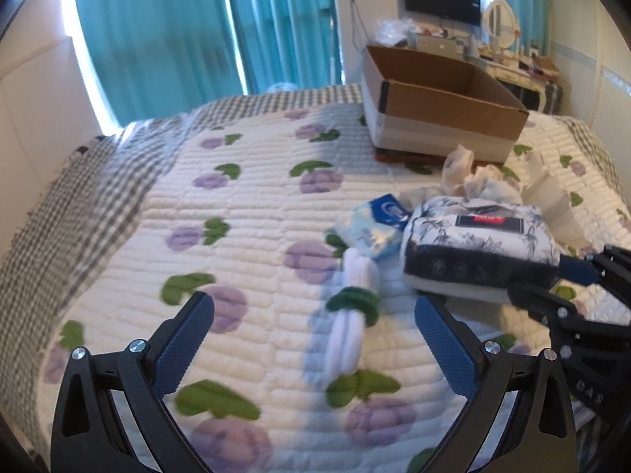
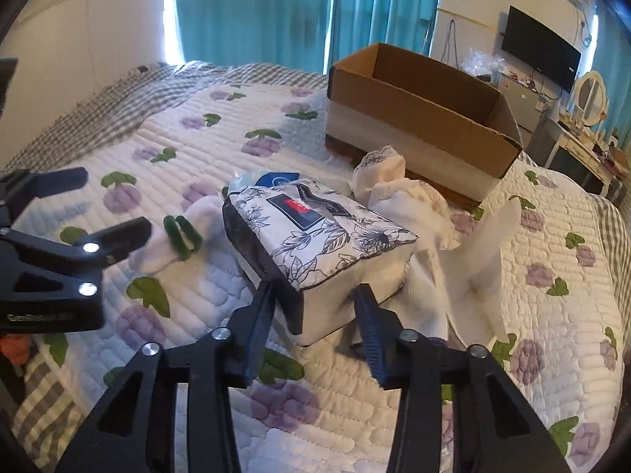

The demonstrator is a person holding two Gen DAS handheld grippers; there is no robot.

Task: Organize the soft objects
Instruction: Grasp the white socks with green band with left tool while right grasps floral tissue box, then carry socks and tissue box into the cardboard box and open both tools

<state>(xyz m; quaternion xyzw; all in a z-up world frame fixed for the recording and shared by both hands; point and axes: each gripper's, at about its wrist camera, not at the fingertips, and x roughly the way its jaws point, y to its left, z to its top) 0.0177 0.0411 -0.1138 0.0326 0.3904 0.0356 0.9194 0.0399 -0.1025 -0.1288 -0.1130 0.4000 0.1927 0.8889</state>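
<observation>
A floral tissue pack [image 1: 473,244] [image 2: 315,236] lies on the quilted bed. My right gripper [image 2: 313,299] [image 1: 548,280] is shut on its near corner, one pad against the dark end and the other against the white side. A white sock roll with a green band [image 1: 351,327] [image 2: 169,244] lies just left of the pack. My left gripper [image 1: 313,303] [image 2: 106,203] hovers open over the roll without touching it. A small blue tissue packet [image 1: 378,220] [image 2: 272,179] is partly hidden behind the floral pack.
An open cardboard box [image 1: 434,106] [image 2: 394,118] stands on the bed behind the pile. Crumpled white cloths [image 1: 473,181] [image 2: 402,193] and a folded white piece [image 2: 493,244] lie right of the pack. Teal curtains, a wall TV and a dresser are beyond the bed.
</observation>
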